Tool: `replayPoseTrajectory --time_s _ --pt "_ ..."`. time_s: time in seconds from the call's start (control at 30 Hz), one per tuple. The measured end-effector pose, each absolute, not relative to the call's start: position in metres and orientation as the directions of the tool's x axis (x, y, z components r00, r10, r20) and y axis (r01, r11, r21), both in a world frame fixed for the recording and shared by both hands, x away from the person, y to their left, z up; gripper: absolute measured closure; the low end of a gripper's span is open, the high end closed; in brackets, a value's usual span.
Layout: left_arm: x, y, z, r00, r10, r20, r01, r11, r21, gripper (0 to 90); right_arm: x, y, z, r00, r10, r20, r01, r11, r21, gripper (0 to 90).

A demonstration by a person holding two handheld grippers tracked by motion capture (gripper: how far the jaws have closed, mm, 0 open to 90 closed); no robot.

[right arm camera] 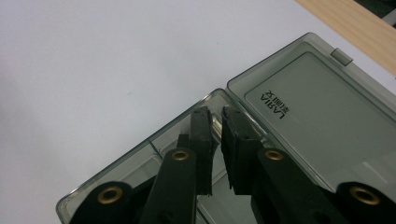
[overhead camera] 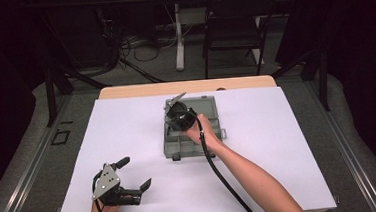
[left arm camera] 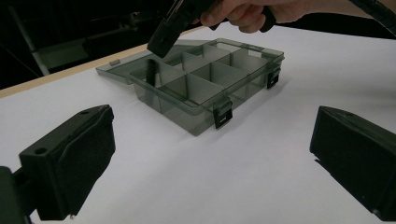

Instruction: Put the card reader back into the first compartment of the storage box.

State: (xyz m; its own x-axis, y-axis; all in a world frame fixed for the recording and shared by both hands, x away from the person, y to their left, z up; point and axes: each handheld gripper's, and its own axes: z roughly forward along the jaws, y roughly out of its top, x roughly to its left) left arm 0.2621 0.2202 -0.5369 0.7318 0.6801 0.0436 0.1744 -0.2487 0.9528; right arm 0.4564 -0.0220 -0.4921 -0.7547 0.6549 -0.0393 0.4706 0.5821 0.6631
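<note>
Right tool (right arm camera: 215,122): I see its jaws nearly closed, nothing visibly gripped, tips over the organiser box (overhead camera: 193,127), which lies directly beneath.
Left tool (overhead camera: 135,174): released, resting well aside.
Risk: I judge a push could skid the light box across the worktop (overhead camera: 279,144).
Box axis: long side runs across my reach, open lid (right arm camera: 322,107) lying flat beyond the tips.

High view: even overhead light makes the white sheet covering the table (overhead camera: 261,181) bright, while the surrounding room falls to near black; shadows are soft and short. Left gripper view: the near black jaws are blurred at the lower corners. Right gripper view: the smoky translucent plastic compartment box (right arm camera: 322,107) carries faint glare, and the picture is sharp.
</note>
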Motion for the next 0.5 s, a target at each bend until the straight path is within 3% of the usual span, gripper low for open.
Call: replayPoseTrajectory --time_s 0.4,0.5 --pt "0.262 0.220 -0.537 0.731 0.681 0.047 0.175 -0.253 0.952 0.2 0.448 -0.036 -0.485 -0.778 0.628 0.010 0.467 0.568 0.678 69.6" --pt "0.263 0.220 -0.537 0.725 0.687 0.042 0.183 -0.251 0.951 0.2 0.442 -0.044 -0.483 -0.792 0.609 0.030 0.467 0.573 0.674 57.3"
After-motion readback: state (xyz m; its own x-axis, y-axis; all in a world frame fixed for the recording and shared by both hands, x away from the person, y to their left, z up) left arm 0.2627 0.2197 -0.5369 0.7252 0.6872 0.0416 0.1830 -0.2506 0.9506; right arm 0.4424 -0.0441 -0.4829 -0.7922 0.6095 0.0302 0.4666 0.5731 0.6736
